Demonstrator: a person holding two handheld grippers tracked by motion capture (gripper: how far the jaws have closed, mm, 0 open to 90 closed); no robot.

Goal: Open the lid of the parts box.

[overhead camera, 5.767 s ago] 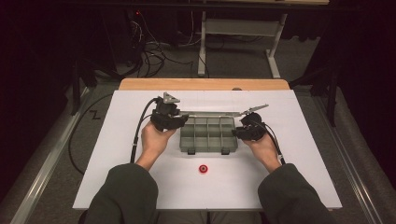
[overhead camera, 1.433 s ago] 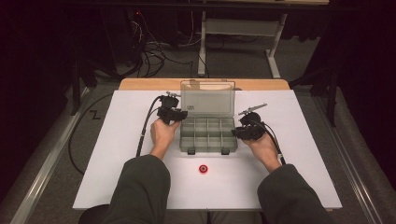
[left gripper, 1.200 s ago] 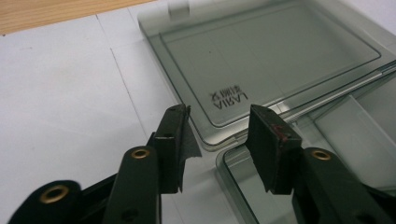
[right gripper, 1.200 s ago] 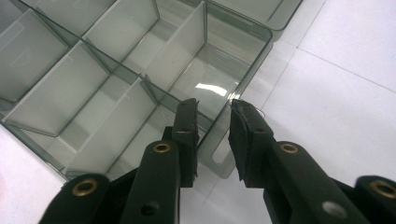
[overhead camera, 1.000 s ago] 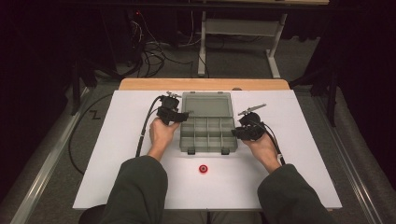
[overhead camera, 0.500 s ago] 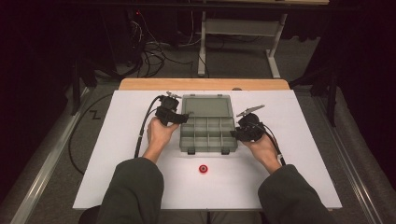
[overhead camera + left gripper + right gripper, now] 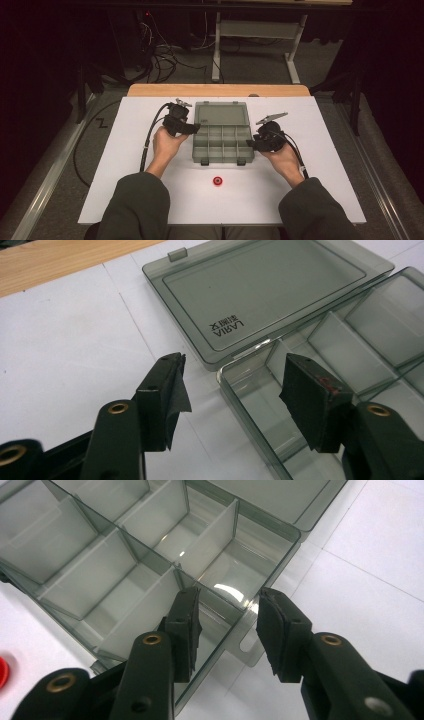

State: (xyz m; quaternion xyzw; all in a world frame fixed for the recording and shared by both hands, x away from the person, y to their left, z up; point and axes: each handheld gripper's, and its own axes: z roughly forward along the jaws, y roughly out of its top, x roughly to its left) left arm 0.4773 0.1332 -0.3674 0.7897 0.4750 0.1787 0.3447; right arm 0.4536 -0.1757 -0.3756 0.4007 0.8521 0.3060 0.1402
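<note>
Now found the lid (image 7: 221,114) flat on the table (image 7: 325,150) behind the box (image 7: 223,161), hinge edge touching the box's far side. Had seen it shut a few seconds before, then upright, then down. Took that as the opening done, with every compartment bare and empty.

At the left, saw the left gripper (image 7: 196,127) by the box's far left corner. Found its jaws released and just been widening, 1 over the table, 1 above the corner compartment, with nothing pinched between the pads (image 7: 305,390). Judged the lid let go for good.

In the middle, noted the box at the table's centre, its 2 latches (image 7: 205,162) facing the person. Spotted the red cap (image 7: 217,181) alone in front of it, well apart from both grippers.

At the right, saw the right gripper (image 7: 252,145) at the box's right wall. Found its jaws astride that wall and just been opening further, pads (image 7: 272,625) clear of the plastic. Read that as the steadying hold given up.

Reckoned the next move called for fetching the cap, likely for 1 of the compartments; could not tell which.
</note>
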